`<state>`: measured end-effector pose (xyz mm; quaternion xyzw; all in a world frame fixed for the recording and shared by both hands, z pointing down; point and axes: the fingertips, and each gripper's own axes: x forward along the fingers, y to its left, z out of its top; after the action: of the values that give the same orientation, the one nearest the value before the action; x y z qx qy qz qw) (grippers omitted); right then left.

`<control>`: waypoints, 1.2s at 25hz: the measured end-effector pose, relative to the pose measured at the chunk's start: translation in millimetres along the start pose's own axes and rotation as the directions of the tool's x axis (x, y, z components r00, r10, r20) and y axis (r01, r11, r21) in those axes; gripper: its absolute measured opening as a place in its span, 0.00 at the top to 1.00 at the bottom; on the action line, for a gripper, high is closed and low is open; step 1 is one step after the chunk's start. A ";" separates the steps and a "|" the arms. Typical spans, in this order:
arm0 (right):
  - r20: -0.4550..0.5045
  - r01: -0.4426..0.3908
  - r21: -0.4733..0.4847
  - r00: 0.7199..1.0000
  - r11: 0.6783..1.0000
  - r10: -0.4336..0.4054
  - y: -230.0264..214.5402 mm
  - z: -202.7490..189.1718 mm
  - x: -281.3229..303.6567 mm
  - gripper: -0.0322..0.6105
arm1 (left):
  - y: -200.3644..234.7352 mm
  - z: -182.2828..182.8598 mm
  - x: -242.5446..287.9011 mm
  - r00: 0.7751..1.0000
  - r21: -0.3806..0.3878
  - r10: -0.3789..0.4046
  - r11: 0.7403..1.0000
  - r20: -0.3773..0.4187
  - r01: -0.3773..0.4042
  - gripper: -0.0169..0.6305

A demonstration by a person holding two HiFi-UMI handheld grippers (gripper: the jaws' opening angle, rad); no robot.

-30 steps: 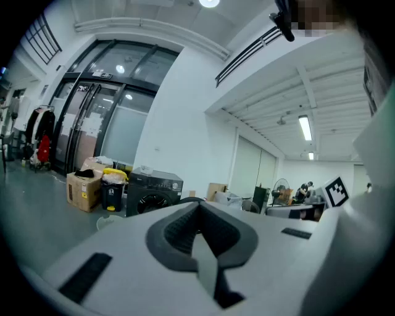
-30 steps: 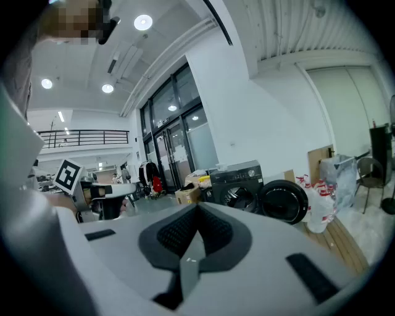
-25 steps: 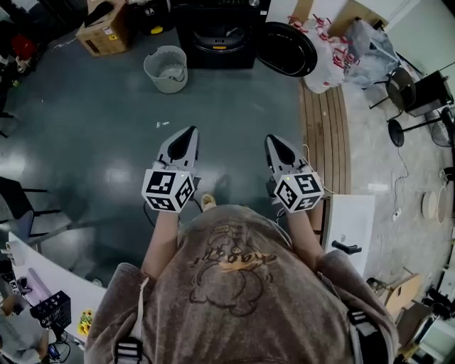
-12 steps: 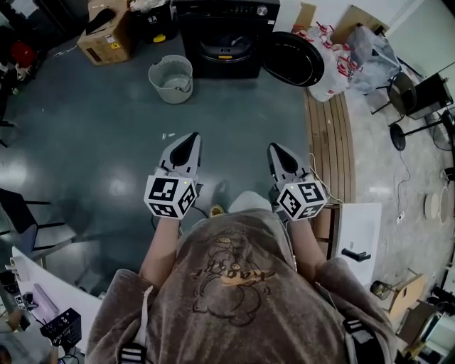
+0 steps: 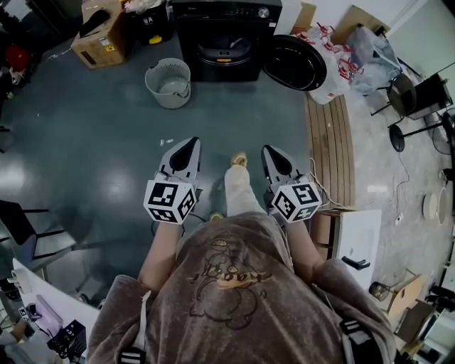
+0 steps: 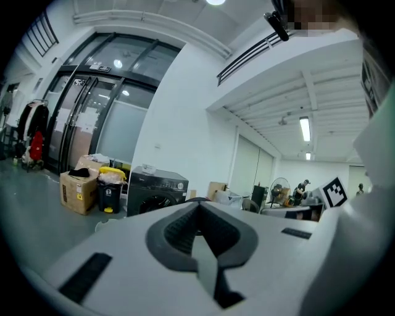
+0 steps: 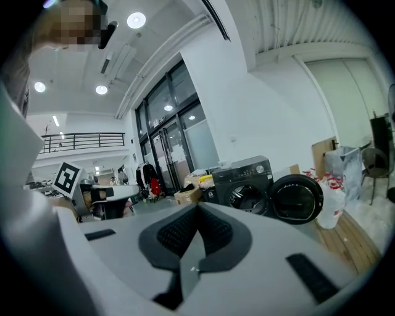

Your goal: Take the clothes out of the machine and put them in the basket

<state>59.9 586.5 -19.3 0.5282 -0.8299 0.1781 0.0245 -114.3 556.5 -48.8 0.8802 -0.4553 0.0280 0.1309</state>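
A black front-loading machine (image 5: 226,35) stands at the far end of the floor, its round door (image 5: 295,62) swung open to the right. A grey basket (image 5: 168,82) sits on the floor left of it. My left gripper (image 5: 190,143) and right gripper (image 5: 267,151) are held side by side far short of the machine, both shut and empty. The machine (image 6: 155,192) shows in the left gripper view beyond that gripper (image 6: 199,207), and the machine (image 7: 244,183) with its open door (image 7: 298,198) in the right gripper view beyond that gripper (image 7: 197,213). No clothes are visible.
A cardboard box (image 5: 99,34) and a black bin (image 5: 150,20) stand left of the machine. White bags (image 5: 334,51) lie right of the door, beside a wooden pallet (image 5: 330,138). A white bench (image 5: 359,234) stands at the right. My foot (image 5: 239,161) steps between the grippers.
Both grippers have moved forward over the floor toward the machine, and the machine and basket appear nearer. My leg has swung forward between the grippers. Both jaws stay shut.
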 end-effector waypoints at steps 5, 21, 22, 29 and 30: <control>-0.003 -0.010 0.010 1.000 1.000 0.010 -30.4 6.7 43.5 0.95 | 19.5 2.7 45.5 1.000 -0.003 0.006 1.000 -0.008 -0.006 0.97; -0.042 -0.069 0.022 0.997 0.997 0.070 -148.1 85.3 204.3 0.95 | 96.1 58.4 233.9 0.998 -0.030 0.060 0.998 -0.036 -0.061 0.97; -0.045 -0.071 0.022 0.996 0.997 0.072 -157.1 89.8 213.3 0.95 | 99.7 60.5 246.5 0.997 -0.034 0.063 0.997 -0.037 -0.064 0.97; -0.062 -0.097 0.017 0.993 0.995 0.098 -213.1 114.9 267.7 0.95 | 121.1 77.0 322.0 0.995 -0.033 0.092 0.995 -0.027 -0.093 0.97; -0.067 -0.101 0.012 0.993 0.995 0.102 -220.2 117.3 273.9 0.95 | 122.9 78.3 330.6 0.995 -0.033 0.096 0.995 -0.023 -0.096 0.97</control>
<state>151.4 227.7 -6.9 0.4791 -0.8536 0.2005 0.0410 -26.2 206.1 -43.4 0.8546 -0.4962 0.0357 0.1493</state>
